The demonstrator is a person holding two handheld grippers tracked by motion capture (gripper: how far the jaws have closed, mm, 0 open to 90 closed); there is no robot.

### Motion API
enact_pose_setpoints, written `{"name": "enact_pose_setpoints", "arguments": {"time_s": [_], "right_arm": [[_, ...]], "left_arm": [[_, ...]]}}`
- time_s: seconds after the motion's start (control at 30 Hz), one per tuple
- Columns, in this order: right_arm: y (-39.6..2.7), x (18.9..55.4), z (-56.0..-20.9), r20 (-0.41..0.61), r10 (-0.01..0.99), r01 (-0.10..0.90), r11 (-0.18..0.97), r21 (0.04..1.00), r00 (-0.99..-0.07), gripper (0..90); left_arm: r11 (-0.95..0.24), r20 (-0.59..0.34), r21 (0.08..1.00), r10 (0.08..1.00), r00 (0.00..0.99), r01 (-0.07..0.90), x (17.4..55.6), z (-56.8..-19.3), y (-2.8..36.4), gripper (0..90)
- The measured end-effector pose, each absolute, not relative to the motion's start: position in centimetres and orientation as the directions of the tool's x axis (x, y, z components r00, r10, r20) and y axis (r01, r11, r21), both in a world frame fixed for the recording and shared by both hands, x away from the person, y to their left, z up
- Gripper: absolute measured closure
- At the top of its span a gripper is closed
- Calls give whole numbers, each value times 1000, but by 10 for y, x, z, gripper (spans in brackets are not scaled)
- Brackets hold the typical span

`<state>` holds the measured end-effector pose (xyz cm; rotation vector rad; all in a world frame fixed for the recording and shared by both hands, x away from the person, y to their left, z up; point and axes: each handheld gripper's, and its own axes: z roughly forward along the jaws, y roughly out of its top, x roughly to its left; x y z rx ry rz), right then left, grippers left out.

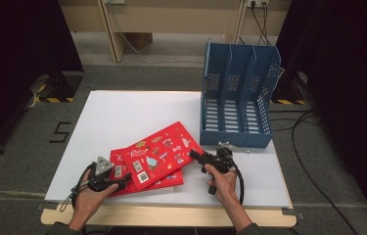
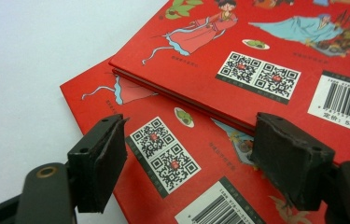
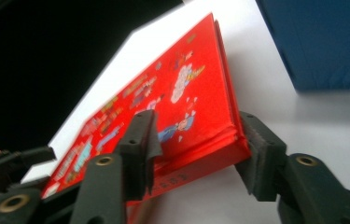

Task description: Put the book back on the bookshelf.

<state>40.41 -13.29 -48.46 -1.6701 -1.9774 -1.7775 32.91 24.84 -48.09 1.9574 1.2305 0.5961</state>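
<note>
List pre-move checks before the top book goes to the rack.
1. Top book between the right gripper jaws: ok.
2. Right grip firm on it: cannot tell.
3. Left gripper open over the lower book, holding nothing: ok.
4. Left gripper clear of the top book's edge: cannot tell, one jaw sits close.
5. Rack slots empty: ok.
6. Table bare between book and rack: ok.
</note>
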Motion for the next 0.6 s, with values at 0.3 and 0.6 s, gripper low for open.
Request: {"name": "enact_pose_setpoints", "arguments": {"time_s": [0.3,0.6], "right_arm": [[-121,403,-446,582,628,560,-266,784,-516,648],[-93,404,-433,518,644,503,-230,833,-563,690]], "left_arm": [[-292,23,791,892,452,537,326,-480,236,275],[-296,-16,793,864,503,533,323,-479,225,254]]}}
